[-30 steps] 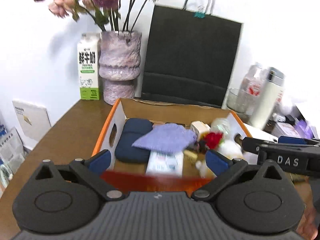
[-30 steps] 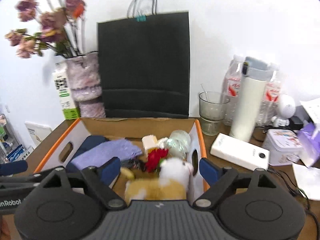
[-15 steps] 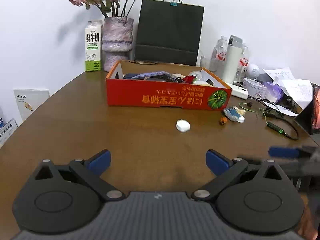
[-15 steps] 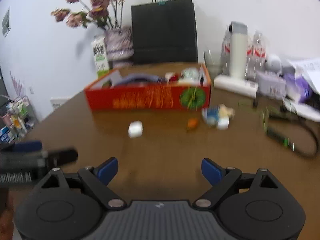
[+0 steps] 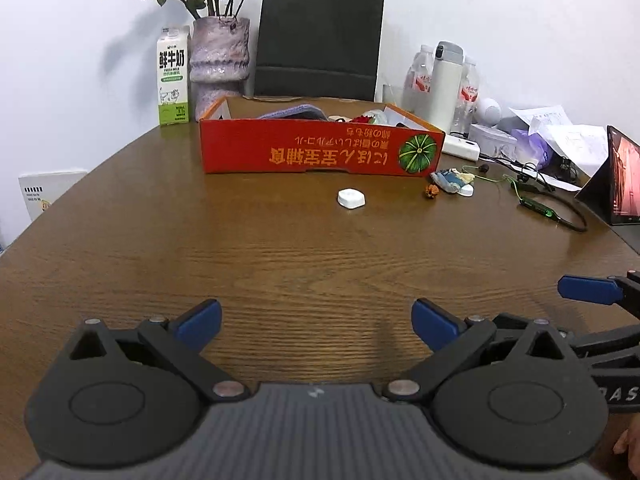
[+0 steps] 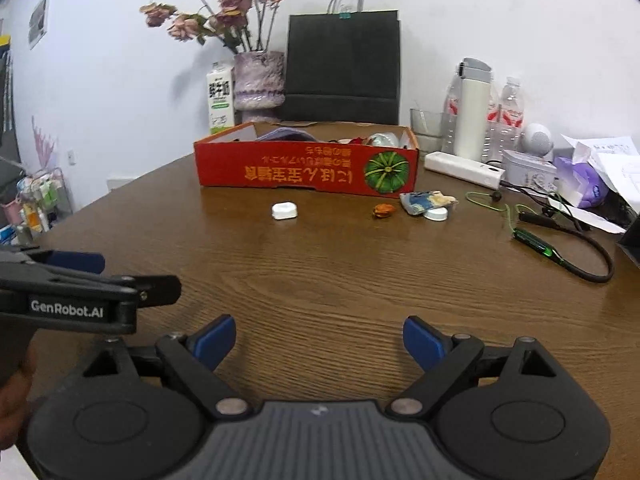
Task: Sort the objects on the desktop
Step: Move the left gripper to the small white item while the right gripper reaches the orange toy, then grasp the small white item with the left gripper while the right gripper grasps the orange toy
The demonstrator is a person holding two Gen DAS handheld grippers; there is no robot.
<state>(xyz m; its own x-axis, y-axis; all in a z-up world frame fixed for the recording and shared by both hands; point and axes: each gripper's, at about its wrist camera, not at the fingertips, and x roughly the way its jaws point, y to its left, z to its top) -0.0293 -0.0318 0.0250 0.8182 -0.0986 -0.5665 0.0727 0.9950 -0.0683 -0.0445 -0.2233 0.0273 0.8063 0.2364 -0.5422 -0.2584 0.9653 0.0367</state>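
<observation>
Brown wood-grain table [image 5: 280, 248] fills both wrist views, backed by a white wall; both grippers hang over its bare near part. From the left wrist view, the left gripper [image 5: 316, 318] has its blue-padded jaws spread wide, with nothing between them and only tabletop showing in the gap; the right gripper [image 6: 318, 338] likewise stands wide apart and empty, touching nothing. Each gripper shows at the edge of the other's view, side by side and apart.

Farther out, well clear of both sets of jaws, a small white case [image 5: 351, 199] lies alone on the wood; to its right sit a little orange object [image 5: 432, 191] and, just beside that, a blue-and-white crumpled packet [image 5: 452, 180] with a white cap next to it. Behind these stands the red cardboard box [image 5: 320, 152], printed with a green pumpkin and upside-down writing; it already holds several things, among them a purple cloth [image 6: 286, 135] and something red, though most of the contents are hidden by the front wall.

Right of the box lie a white power bank [image 6: 462, 168], a green-and-black cable [image 6: 560, 248], papers and a tablet screen at the edge; behind stand a white flask [image 5: 442, 84] and water bottles. At the wall behind the box are a milk carton [image 5: 173, 80], a purple vase [image 5: 219, 64] of dried flowers and a black paper bag [image 5: 318, 40].
</observation>
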